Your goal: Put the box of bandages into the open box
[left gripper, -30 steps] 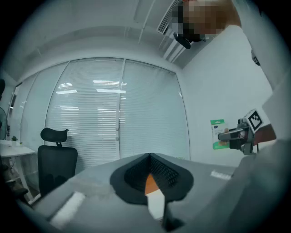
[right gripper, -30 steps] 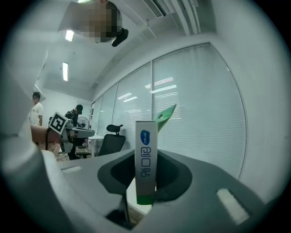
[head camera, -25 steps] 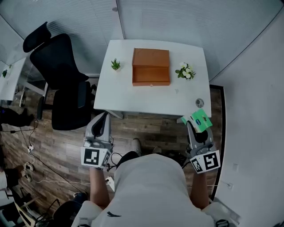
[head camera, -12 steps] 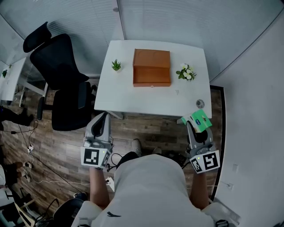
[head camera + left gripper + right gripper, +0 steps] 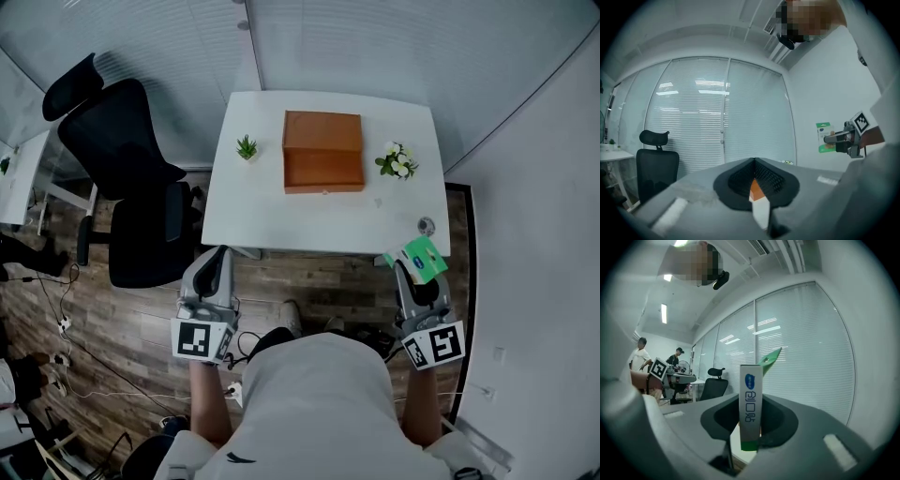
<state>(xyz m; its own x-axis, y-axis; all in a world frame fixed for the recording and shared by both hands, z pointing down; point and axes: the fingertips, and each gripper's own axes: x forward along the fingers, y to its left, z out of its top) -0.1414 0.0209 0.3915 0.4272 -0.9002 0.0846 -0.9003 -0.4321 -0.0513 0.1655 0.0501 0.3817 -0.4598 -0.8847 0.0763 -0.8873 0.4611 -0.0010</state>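
Note:
The open brown wooden box (image 5: 323, 152) lies at the back middle of the white table (image 5: 281, 220). In the head view my right gripper (image 5: 417, 274) is off the table's near right corner, shut on the green and white box of bandages (image 5: 420, 257), which stands upright between the pads (image 5: 751, 394). The left gripper view shows that same bandage box (image 5: 823, 137) held out at the right. My left gripper (image 5: 217, 261) hangs off the table's near left corner, its jaws together with nothing in them.
A small potted plant (image 5: 247, 147) stands left of the wooden box and a white flower bunch (image 5: 397, 160) right of it. A small round object (image 5: 427, 225) sits near the table's right front corner. A black office chair (image 5: 131, 187) is left of the table. A wall runs along the right.
The table and wooden box sit slightly lower in the head view. Both grippers keep about the same place, and the bandage box stays in the right one.

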